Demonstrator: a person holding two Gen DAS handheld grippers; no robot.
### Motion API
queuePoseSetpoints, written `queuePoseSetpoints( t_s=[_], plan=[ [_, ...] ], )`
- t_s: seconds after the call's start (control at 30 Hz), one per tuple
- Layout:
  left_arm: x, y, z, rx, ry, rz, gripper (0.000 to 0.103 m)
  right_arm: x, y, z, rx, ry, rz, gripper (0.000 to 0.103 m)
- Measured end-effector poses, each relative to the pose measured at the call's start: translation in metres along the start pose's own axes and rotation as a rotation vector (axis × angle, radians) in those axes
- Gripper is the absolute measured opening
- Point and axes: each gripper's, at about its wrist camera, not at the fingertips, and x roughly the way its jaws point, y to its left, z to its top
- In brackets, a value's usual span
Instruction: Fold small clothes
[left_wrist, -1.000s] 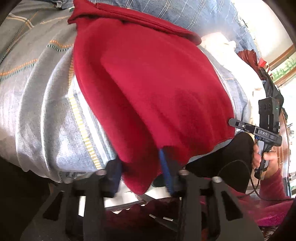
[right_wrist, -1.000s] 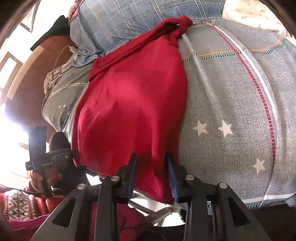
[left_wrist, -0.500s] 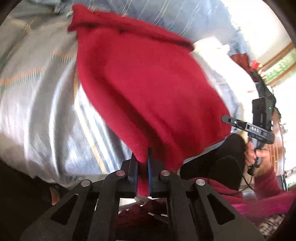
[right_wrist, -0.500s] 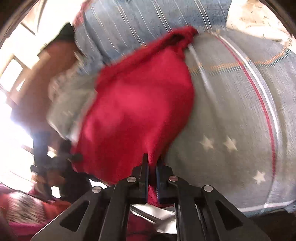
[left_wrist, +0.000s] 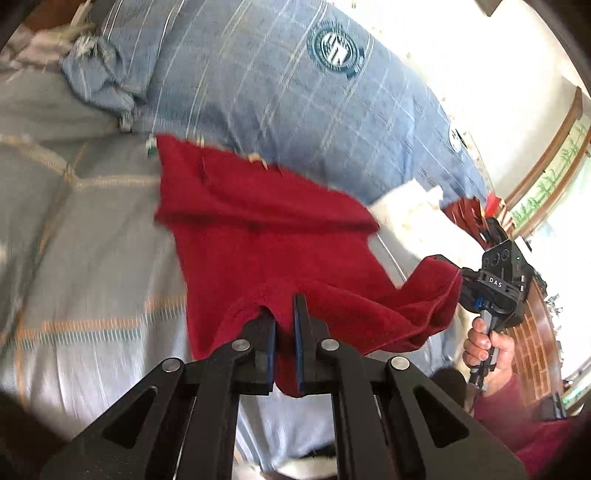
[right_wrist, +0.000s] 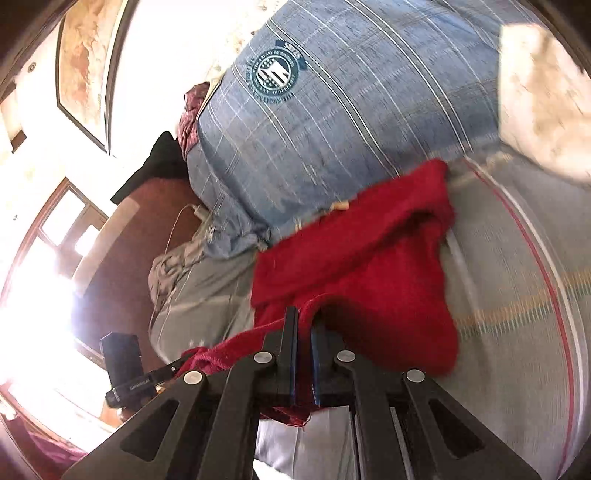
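The red fleece garment (left_wrist: 273, 236) lay on the striped grey bedsheet (left_wrist: 92, 266), its far edge against the blue checked pillow (left_wrist: 280, 96) and its near hem raised off the bed. The left gripper (left_wrist: 284, 325) had its fingers pinched narrow on the near left corner of that hem. The right gripper (right_wrist: 303, 332) was clamped the same way on the near right corner, with cloth bunched between its blue pads (right_wrist: 292, 369).

The step in hand looked like carrying the near hem over to the far edge. To do it well, both corners should travel level and at one pace, with the hem kept lightly taut between them so that it does not sag. The corners should come down square on the far edge before either grip loosens.
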Motion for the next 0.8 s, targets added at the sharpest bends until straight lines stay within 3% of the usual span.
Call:
queuePoseSetpoints(
  t_s=[0.33,0.47,0.7,0.8],
  plan=[
    [0.040,0.019,0.088,0.025,-0.100,0.108,0.006,0.072,-0.015,0.079,0.004,-0.042,-0.059,0.005],
    [0.072,0.040,0.110,-0.006,-0.085,0.155,0.006,0.103,-0.029,0.106,0.029,-0.038,-0.077,0.005],
    [0.122,0.076,0.135,-0.072,-0.047,0.212,0.006,0.163,-0.060,0.135,0.041,0.005,-0.181,0.005],
    [0.139,0.087,0.142,-0.090,-0.038,0.211,0.006,0.179,-0.077,0.142,0.068,0.018,-0.195,0.011]
  ],
)
